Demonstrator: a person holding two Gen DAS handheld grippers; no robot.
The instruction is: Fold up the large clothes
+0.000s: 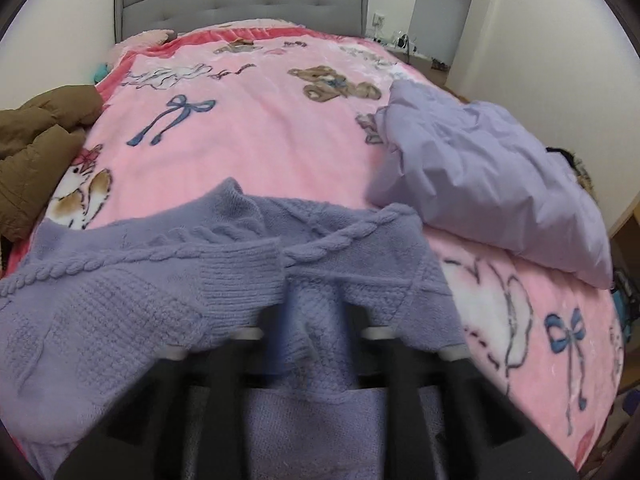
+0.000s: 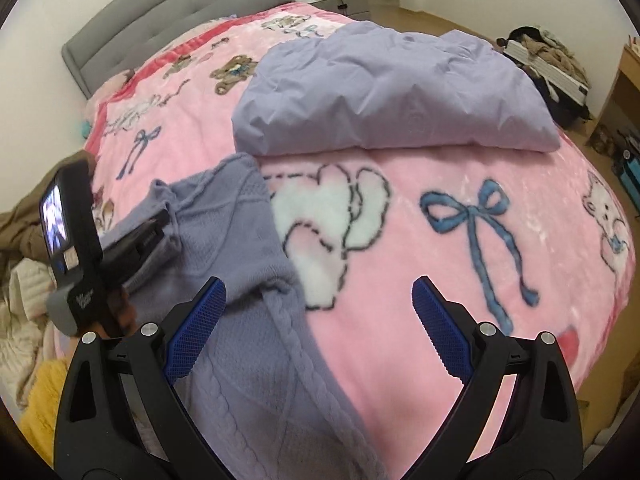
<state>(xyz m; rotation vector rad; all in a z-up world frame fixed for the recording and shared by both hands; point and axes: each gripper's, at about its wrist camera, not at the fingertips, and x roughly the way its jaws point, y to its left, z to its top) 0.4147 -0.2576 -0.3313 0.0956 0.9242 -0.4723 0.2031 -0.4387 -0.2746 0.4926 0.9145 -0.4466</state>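
Observation:
A lilac cable-knit sweater [image 1: 132,288] lies at the near edge of the bed on a pink cartoon blanket [image 1: 256,148]. In the left wrist view its fabric drapes over my left gripper [image 1: 308,320] and hides the fingertips; a fold of knit sits bunched between the jaws. In the right wrist view the left gripper [image 2: 162,226] holds a raised part of the sweater [image 2: 248,340]. My right gripper [image 2: 316,312] is open and empty, with its left blue pad [image 2: 198,328] over the sweater's edge and its right pad [image 2: 440,332] over the blanket.
A folded lilac duvet [image 1: 480,172] lies on the right half of the bed, also in the right wrist view [image 2: 384,92]. A brown jacket [image 1: 36,152] is heaped at the left edge. A grey headboard [image 1: 240,0] is at the back. Clutter sits on the floor at right [image 2: 548,64].

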